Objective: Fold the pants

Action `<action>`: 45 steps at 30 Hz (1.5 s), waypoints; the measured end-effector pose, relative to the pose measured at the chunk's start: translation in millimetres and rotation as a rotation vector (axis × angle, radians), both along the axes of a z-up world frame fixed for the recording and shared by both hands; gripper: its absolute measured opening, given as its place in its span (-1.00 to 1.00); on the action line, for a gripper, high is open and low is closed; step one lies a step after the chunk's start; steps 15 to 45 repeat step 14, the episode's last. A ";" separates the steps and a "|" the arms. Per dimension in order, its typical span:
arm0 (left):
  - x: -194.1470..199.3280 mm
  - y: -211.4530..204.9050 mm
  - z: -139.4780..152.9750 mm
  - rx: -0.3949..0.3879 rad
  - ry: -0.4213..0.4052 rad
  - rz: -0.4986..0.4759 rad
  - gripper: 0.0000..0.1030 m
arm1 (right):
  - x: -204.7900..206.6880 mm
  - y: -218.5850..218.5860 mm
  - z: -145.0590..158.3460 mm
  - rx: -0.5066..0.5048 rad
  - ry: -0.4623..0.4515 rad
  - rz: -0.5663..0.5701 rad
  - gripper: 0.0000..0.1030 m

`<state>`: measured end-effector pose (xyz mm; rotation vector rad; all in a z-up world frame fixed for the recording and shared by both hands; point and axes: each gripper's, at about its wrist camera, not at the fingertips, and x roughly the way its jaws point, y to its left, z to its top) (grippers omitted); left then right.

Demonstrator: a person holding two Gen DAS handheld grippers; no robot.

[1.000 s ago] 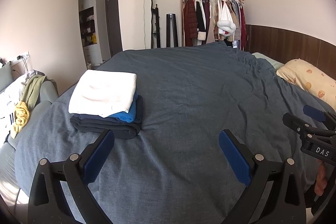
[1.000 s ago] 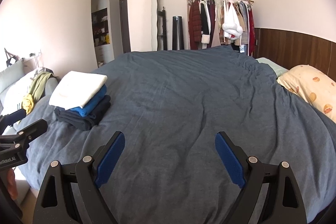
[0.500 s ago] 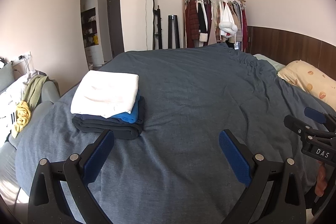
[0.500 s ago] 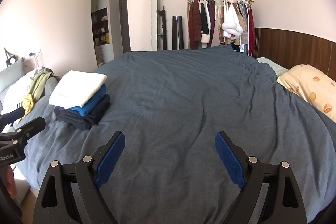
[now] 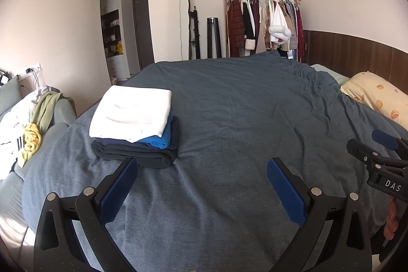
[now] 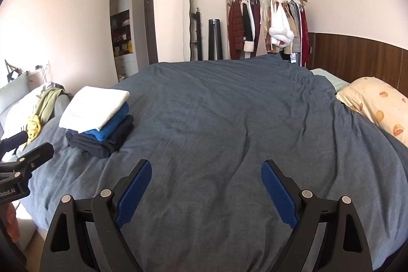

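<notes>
I hold both tools over the near edge of the bed (image 6: 229, 119), and neither has anything in it: my left gripper (image 5: 202, 185) has its blue pads spread wide apart above bare duvet, and my right gripper (image 6: 206, 189) is just as wide and empty. The only folded clothes I can see are the stack (image 5: 135, 129) at the left side of the bed: a white piece on top, a blue one under it, dark ones at the bottom. It lies just beyond my left gripper, slightly to its left, and far to the left of my right one, so my left hand is nearer. No unfolded pants show on the duvet; I judge the next pair must come from the heap on the sofa (image 5: 30, 124) further left.
</notes>
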<state>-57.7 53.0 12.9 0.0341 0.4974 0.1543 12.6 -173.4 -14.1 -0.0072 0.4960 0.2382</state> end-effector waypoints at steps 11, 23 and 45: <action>-0.6 4.0 -1.1 -0.022 -0.001 0.007 1.00 | -0.2 1.5 -1.8 -0.003 0.004 -0.002 0.72; 0.0 6.2 -1.9 -0.026 0.001 0.010 1.00 | 0.4 2.2 -2.3 -0.003 0.006 -0.002 0.72; 0.0 6.2 -1.9 -0.026 0.001 0.010 1.00 | 0.4 2.2 -2.3 -0.003 0.006 -0.002 0.72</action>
